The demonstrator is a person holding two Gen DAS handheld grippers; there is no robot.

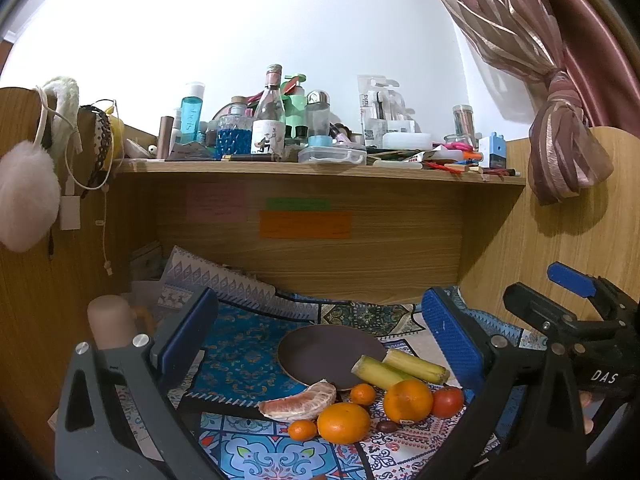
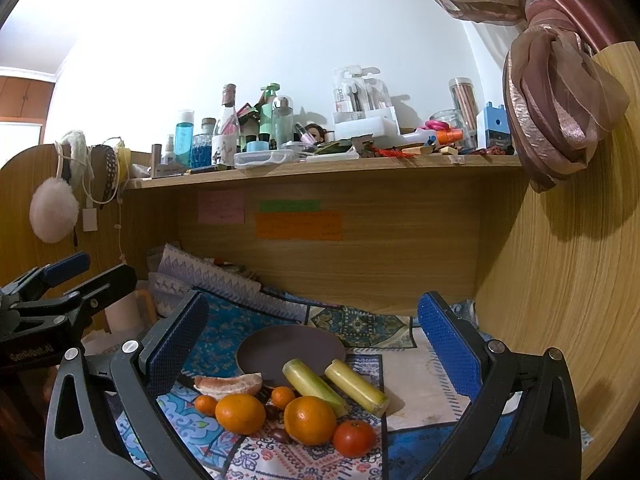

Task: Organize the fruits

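both grippers wide, fruits beside plate

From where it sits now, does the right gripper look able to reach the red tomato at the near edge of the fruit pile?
Probably yes. The right gripper has its jaws wide open, and the red tomato sits at the pile's near right edge, nothing above it; only the large orange crowds its left.

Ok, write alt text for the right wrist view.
Open right gripper hovers over fruit clustered on a patterned cloth before an empty brown plate: oranges, a tomato, a peeled segment, two green stalks. A cluttered shelf sits above.
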